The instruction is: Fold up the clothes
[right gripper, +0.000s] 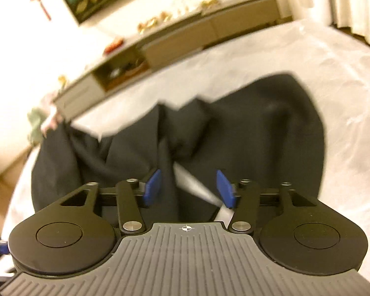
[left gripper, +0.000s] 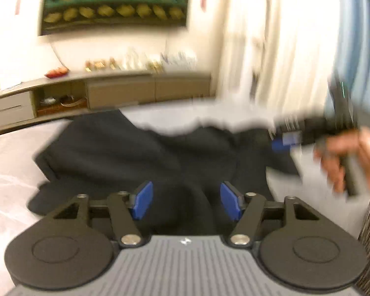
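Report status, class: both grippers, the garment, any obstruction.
Left gripper open, right gripper open, both empty. Black garment rumpled on white bed cover, unfolded. Nothing in the way.

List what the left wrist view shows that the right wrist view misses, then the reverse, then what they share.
Only the left wrist view: the right gripper seen from outside, gripped by the person's right hand at the garment's far right, and pale curtains behind it.

Only the right wrist view: a strip of white cover showing through a gap in the cloth between its own jaws, and a crumpled pale cloth at the bed's far left edge.

Both: the black garment rumpled on the white bed cover, open jaws, the low cabinet and the wall picture.
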`<state>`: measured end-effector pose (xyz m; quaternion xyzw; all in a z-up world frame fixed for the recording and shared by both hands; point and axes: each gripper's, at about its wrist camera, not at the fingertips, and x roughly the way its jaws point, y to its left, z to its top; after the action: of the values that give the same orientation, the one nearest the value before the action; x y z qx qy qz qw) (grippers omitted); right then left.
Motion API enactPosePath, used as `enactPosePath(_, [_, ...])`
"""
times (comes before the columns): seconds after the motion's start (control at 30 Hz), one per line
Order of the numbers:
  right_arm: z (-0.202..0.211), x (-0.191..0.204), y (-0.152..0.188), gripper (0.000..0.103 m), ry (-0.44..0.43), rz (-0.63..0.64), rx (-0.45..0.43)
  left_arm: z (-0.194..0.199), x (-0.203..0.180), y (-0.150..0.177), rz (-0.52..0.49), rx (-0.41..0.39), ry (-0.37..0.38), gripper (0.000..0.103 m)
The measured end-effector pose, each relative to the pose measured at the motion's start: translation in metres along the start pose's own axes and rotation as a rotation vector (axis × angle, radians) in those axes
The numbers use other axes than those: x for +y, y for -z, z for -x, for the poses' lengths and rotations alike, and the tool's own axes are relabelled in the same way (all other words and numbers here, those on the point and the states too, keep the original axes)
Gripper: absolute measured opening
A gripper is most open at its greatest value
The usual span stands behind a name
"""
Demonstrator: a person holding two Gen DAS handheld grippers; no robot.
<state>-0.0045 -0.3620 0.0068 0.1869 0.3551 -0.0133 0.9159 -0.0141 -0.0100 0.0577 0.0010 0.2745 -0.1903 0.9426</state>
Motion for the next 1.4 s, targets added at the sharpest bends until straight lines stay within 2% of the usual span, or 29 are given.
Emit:
enactPosePath(0.07, [0.002,-0.006,-0.011,0.071,0.033,-0.001,-0.037,0.011,0.035,-0.013,0.109,-0.055,-0.046,0.079])
enactPosePath(0.1, [0.003,-0.009,-0.016,0.075,0.05,-0.002,-0.055,0.012,0.054,-0.018,0.161,-0.063,-0.08,0.09])
enactPosePath(0.13, [0.005,-0.012,-0.021,0.084,0.066,-0.003,-0.074,0.001,0.075,-0.022,0.202,-0.02,-0.141,0.091])
enactPosePath(0.2, [-0.002,-0.012,-0.032,0.088,0.11,0.042,-0.084,-0.026,0.115,-0.027,0.243,0.048,-0.225,0.09])
enactPosePath(0.3, [-0.025,-0.007,-0.038,0.088,0.164,0.132,-0.034,-0.064,0.152,-0.035,0.302,0.124,-0.251,0.088])
enactPosePath(0.33, [-0.034,-0.008,-0.038,0.088,0.179,0.148,-0.015,-0.074,0.163,-0.037,0.338,0.138,-0.236,0.088])
enactPosePath(0.4, [-0.042,-0.01,-0.038,0.088,0.192,0.169,0.001,-0.087,0.18,-0.04,0.484,0.114,-0.095,0.092])
enactPosePath(0.43, [-0.045,-0.011,-0.037,0.088,0.198,0.18,0.009,-0.092,0.184,-0.04,0.541,0.124,-0.02,0.101])
enactPosePath(0.5, [-0.054,-0.013,-0.037,0.086,0.206,0.203,0.027,-0.106,0.185,-0.039,0.599,0.158,0.085,0.103])
enactPosePath(0.53, [-0.06,-0.01,-0.036,0.071,0.191,0.23,0.048,-0.115,0.184,-0.038,0.601,0.18,0.105,0.1])
enactPosePath(0.57, [-0.063,-0.009,-0.034,0.042,0.19,0.262,0.057,-0.124,0.184,-0.035,0.576,0.204,0.075,0.089])
enactPosePath(0.6, [-0.066,-0.008,-0.032,0.031,0.189,0.295,0.066,-0.132,0.184,-0.032,0.556,0.23,0.052,0.043])
enactPosePath(0.63, [-0.068,-0.006,-0.031,0.006,0.189,0.322,0.071,-0.135,0.189,-0.031,0.56,0.243,0.045,0.01])
enactPosePath(0.7, [-0.063,-0.005,-0.037,0.004,0.2,0.33,0.03,-0.111,0.208,-0.039,0.607,0.166,0.002,0.01])
enactPosePath(0.8, [-0.024,-0.007,-0.058,0.003,0.291,0.328,-0.202,-0.029,0.233,-0.068,0.609,-0.113,-0.11,0.01])
enactPosePath(0.87, [0.001,-0.016,-0.074,0.003,0.362,0.295,-0.346,0.002,0.243,-0.065,0.623,-0.158,-0.207,0.01])
enactPosePath(0.9, [-0.001,-0.026,-0.08,0.004,0.384,0.264,-0.346,0.018,0.248,-0.063,0.63,-0.181,-0.256,0.011])
enactPosePath(0.93, [-0.004,-0.037,-0.085,0.004,0.397,0.228,-0.337,0.027,0.253,-0.059,0.637,-0.178,-0.308,0.012])
enactPosePath(1.0, [-0.025,-0.064,-0.089,0.014,0.332,0.112,-0.232,0.007,0.261,-0.032,0.641,-0.014,-0.404,0.014])
enactPosePath(1.03, [-0.034,-0.074,-0.089,0.034,0.316,0.06,-0.177,-0.001,0.264,-0.019,0.643,0.049,-0.423,0.013])
enactPosePath(1.07, [-0.042,-0.083,-0.088,0.038,0.303,0.009,-0.129,-0.002,0.268,-0.007,0.651,0.087,-0.421,0.013])
enactPosePath(1.1, [-0.039,-0.086,-0.086,0.039,0.297,-0.036,-0.124,0.001,0.269,-0.001,0.661,0.099,-0.398,0.014])
enactPosePath(1.13, [-0.03,-0.083,-0.084,0.044,0.266,-0.055,-0.137,0.007,0.269,0.001,0.667,0.096,-0.384,0.017])
enactPosePath(1.17, [-0.018,-0.076,-0.081,0.056,0.219,-0.052,-0.154,0.014,0.268,0.002,0.669,0.089,-0.373,0.018])
enactPosePath(1.2, [-0.007,-0.068,-0.076,0.062,0.172,-0.044,-0.165,0.025,0.265,0.001,0.662,0.072,-0.373,0.025])
enactPosePath(1.27, [0.01,-0.045,-0.051,0.08,0.063,0.022,-0.135,0.033,0.26,-0.002,0.659,0.04,-0.368,0.035])
enactPosePath(1.33, [0.021,-0.023,-0.02,0.081,-0.024,0.113,-0.064,0.034,0.256,-0.007,0.662,0.011,-0.361,0.05])
enactPosePath(1.4, [0.014,0.003,0.019,0.081,-0.071,0.249,0.052,0.04,0.254,-0.006,0.667,-0.001,-0.36,0.052])
